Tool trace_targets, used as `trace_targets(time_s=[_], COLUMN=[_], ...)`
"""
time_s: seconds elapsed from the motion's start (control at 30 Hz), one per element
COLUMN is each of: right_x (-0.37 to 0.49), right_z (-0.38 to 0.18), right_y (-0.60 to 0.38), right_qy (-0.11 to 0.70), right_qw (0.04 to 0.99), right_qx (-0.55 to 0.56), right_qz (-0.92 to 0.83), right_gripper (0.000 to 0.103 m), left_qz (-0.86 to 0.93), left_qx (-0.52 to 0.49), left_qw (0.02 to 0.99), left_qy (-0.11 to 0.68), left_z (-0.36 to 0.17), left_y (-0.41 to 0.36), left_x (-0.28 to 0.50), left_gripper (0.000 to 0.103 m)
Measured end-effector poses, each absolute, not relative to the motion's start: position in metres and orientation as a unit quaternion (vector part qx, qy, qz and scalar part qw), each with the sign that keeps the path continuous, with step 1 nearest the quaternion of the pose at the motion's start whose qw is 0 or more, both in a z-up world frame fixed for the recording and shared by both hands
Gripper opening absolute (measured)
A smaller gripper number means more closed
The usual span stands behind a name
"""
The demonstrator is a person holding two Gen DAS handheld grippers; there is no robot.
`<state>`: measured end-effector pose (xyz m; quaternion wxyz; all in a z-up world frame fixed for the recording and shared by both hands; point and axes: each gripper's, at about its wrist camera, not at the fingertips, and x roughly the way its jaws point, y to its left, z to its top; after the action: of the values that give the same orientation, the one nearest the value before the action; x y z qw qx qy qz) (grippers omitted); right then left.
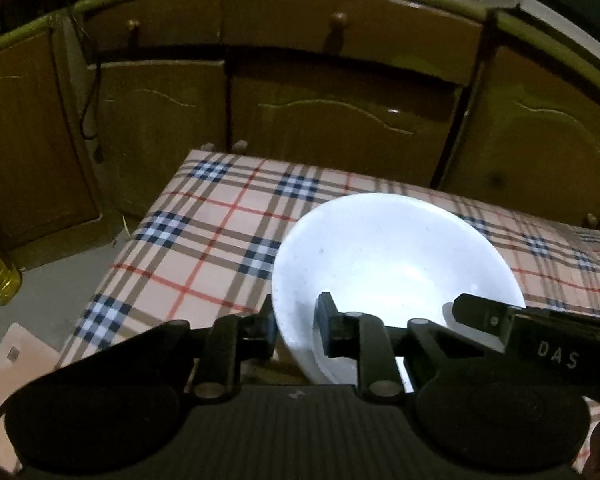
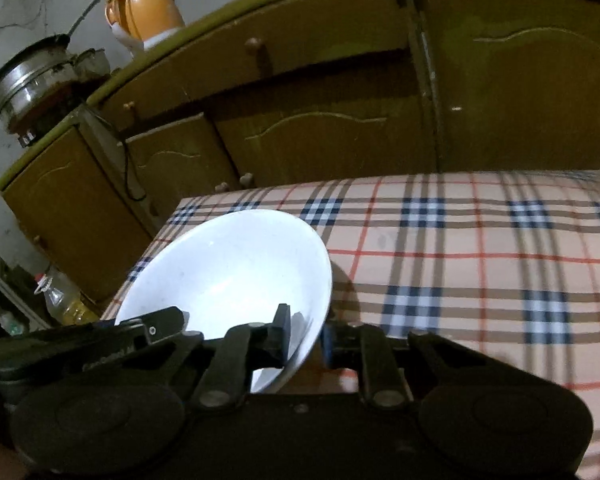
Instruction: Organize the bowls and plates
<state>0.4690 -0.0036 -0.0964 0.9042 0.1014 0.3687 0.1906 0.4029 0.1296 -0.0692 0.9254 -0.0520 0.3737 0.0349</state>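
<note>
Both grippers are clamping the same white bowl [image 1: 396, 256] right now, one on each side of the rim. The left gripper [image 1: 296, 330] is pinching the near-left part of the wall, one finger outside and one inside the bowl. The right gripper [image 2: 306, 338] is doing the same on the opposite side, its left finger inside and its right finger outside. So the jaws on both are closed down on the bowl's thin wall, not on each other.

Just ahead of the fingers, the bowl is sitting over the checked tablecloth [image 2: 460, 264], looking tilted in the right wrist view; can't tell if its base is touching the cloth or not.

My take on doing this well: keep both hands moving together and level so the rim isn't twisting between the two grips, and go slow since a smooth wall could slip out of the pads.

Further out there are brown cabinets [image 1: 332, 120], an orange jug [image 2: 144, 10] and a steel pot [image 2: 28, 80] up on the counter.

Writing-wise, I'm reading "DAS" on the other gripper's body in the left wrist view. The lettering in the right wrist view is too blurry.
</note>
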Motion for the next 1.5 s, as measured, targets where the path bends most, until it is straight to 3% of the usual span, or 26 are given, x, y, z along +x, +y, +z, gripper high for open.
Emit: trace_targets(time_s=[0.37, 0.7, 1.5], right_x=[0.381, 0.287, 0.147], right_z=[-0.019, 0.027, 0.023], right_y=[-0.06, -0.111, -0.229], right_qy=[0.319, 0.284, 0.264], right_qw=[0.926, 0.942, 0.957], right_qx=[0.091, 0.078, 0.099], right_qz=[0.179, 0.161, 0.071], right_gripper=[0.021, 0.021, 0.021], left_qz=[0.027, 0.001, -0.095], left_qx=[-0.03, -0.02, -0.005], left_qw=[0.945, 0.953, 0.946], left_qy=[0.325, 0.302, 0.311], left_z=[0.004, 0.036, 0.024], left_y=[0.073, 0.027, -0.07], left_x=[0.316, 0.244, 0.148], left_gripper=[0.022, 0.024, 0.026])
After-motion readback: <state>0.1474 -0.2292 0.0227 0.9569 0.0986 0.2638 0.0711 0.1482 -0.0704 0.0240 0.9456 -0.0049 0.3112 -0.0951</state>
